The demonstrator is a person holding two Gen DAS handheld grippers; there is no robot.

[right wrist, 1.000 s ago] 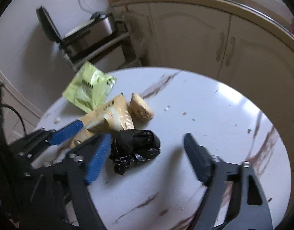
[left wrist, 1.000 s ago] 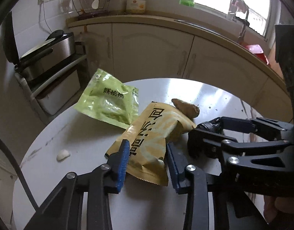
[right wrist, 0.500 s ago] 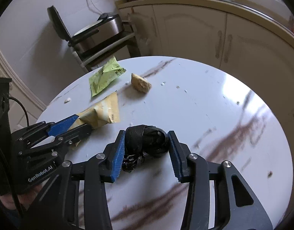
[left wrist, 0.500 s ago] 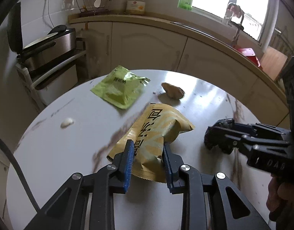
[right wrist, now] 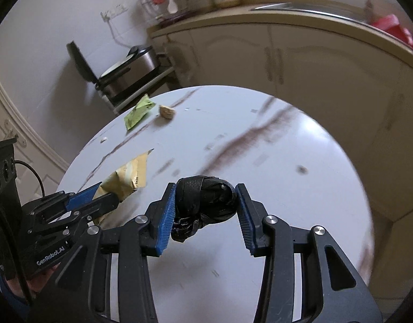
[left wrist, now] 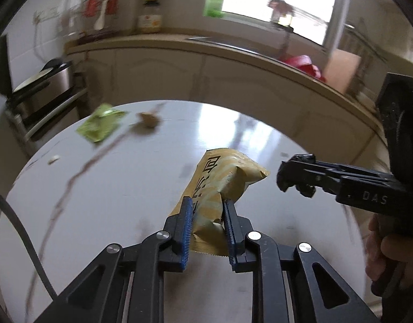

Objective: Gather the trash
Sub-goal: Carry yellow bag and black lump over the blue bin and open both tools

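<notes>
My left gripper is shut on a yellow snack wrapper and holds it above the round white table. My right gripper is shut on a crumpled black plastic bag, also lifted off the table. The right gripper shows in the left wrist view with the black bag at its tip. The left gripper and yellow wrapper show in the right wrist view. A green wrapper and a brown lump lie at the table's far left.
A small white scrap lies near the left table edge. A steel appliance on a rack stands left of the table. Cream cabinets and a counter curve behind, with a sink and a red item.
Both grippers closed on their items, lifted them and pulled back from the table's far side. The green wrapper and brown lump stayed in place and look farther away.
</notes>
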